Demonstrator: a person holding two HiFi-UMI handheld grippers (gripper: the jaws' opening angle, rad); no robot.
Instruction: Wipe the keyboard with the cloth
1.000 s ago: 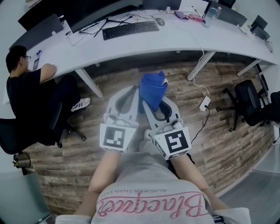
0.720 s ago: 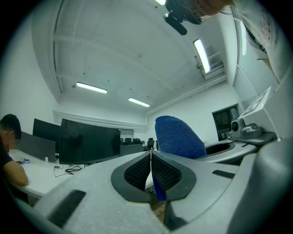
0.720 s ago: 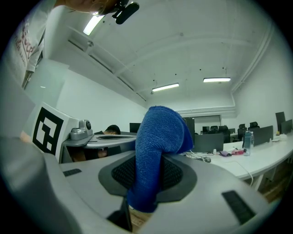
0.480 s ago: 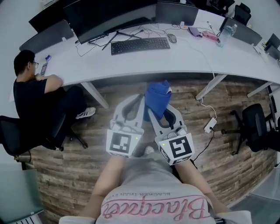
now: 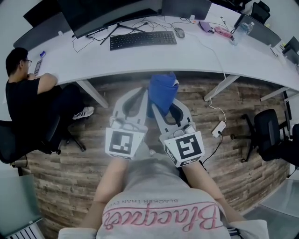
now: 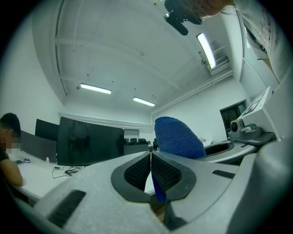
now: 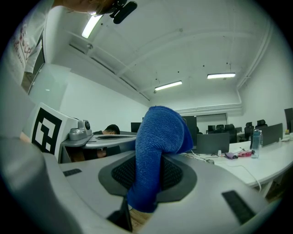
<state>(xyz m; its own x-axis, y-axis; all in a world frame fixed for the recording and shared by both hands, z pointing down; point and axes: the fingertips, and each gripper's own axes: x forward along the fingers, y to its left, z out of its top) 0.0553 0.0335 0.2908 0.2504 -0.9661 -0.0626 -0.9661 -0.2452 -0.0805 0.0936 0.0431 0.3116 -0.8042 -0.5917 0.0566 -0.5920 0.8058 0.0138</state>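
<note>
Little has shifted: the right gripper (image 7: 147,178) stays clenched on the bunched blue terry cloth (image 5: 162,93), and the left gripper (image 6: 150,171) just beside it is pressed closed, seemingly empty. The flat black keyboard (image 5: 143,40) remains well ahead of both, so wiping hasn't begun.

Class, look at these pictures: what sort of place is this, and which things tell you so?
Probably an open-plan office: a long white desk with monitors and a keyboard, and office chairs nearby.
</note>
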